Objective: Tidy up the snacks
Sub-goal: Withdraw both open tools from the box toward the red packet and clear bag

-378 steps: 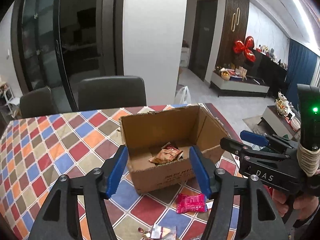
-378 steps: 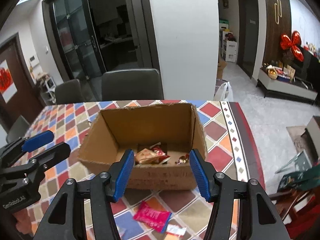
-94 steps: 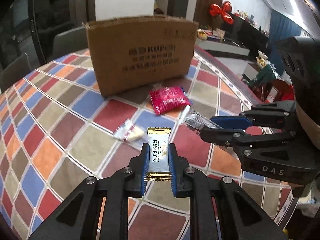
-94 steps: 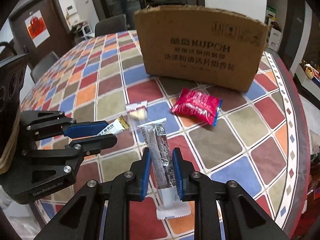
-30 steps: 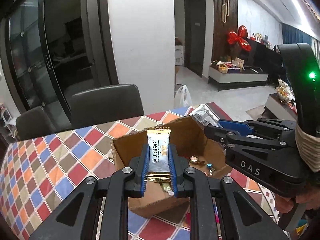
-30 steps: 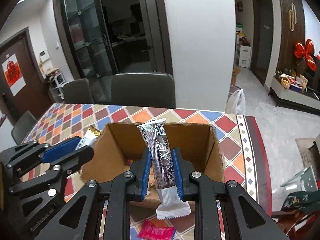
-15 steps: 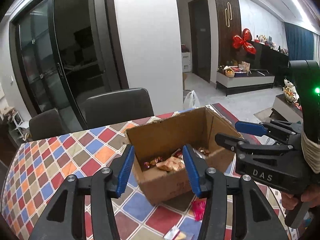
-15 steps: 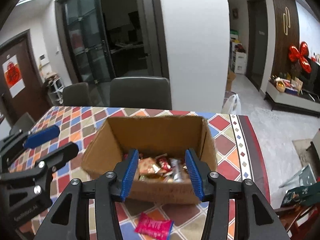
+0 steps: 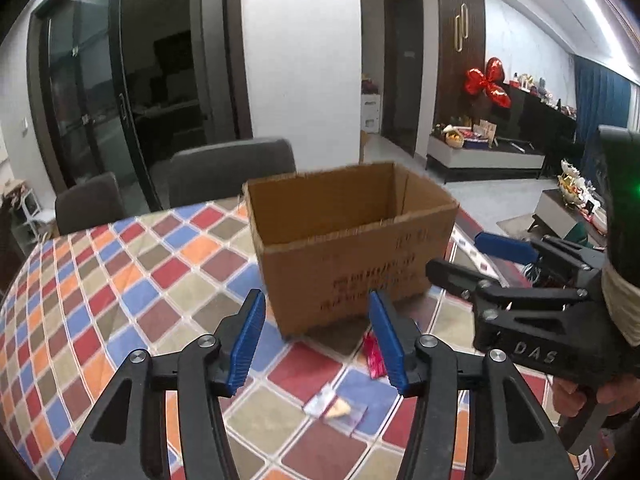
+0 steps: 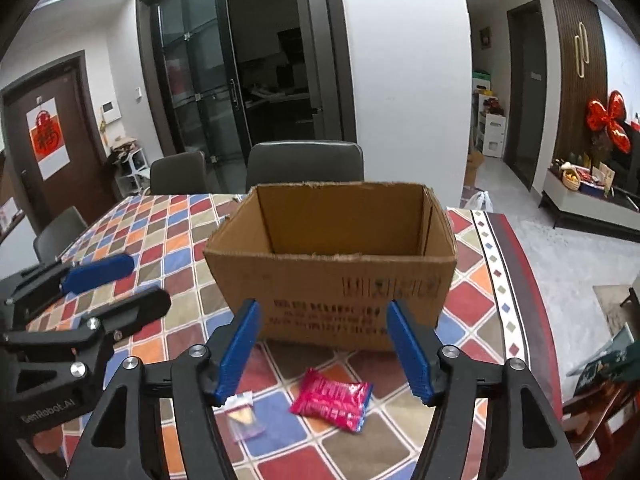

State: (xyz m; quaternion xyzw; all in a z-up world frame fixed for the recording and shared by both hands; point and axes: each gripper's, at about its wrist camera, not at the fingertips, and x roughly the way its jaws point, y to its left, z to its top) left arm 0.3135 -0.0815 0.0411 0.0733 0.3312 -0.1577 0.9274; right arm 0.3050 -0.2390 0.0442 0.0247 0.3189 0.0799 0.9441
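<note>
An open cardboard box (image 9: 352, 248) stands on the checkered table; it also shows in the right wrist view (image 10: 332, 264). Its inside is hidden from this low angle. A pink snack packet (image 10: 331, 399) lies on the table in front of the box, partly hidden behind a finger in the left wrist view (image 9: 373, 354). A small clear packet with a pale sweet (image 9: 335, 406) lies nearer; it also shows in the right wrist view (image 10: 242, 411). My left gripper (image 9: 322, 344) is open and empty, short of the box. My right gripper (image 10: 326, 352) is open and empty, above the packets.
Grey chairs (image 10: 306, 162) stand behind the checkered table (image 9: 120, 280). The table's right edge (image 10: 516, 264) drops to the floor. The right gripper's body (image 9: 552, 312) is to the right of the left one.
Both grippers have pulled back and dropped lower, so the box's front wall now hides its contents. One second ago each held a snack over the box; both are open and empty now.
</note>
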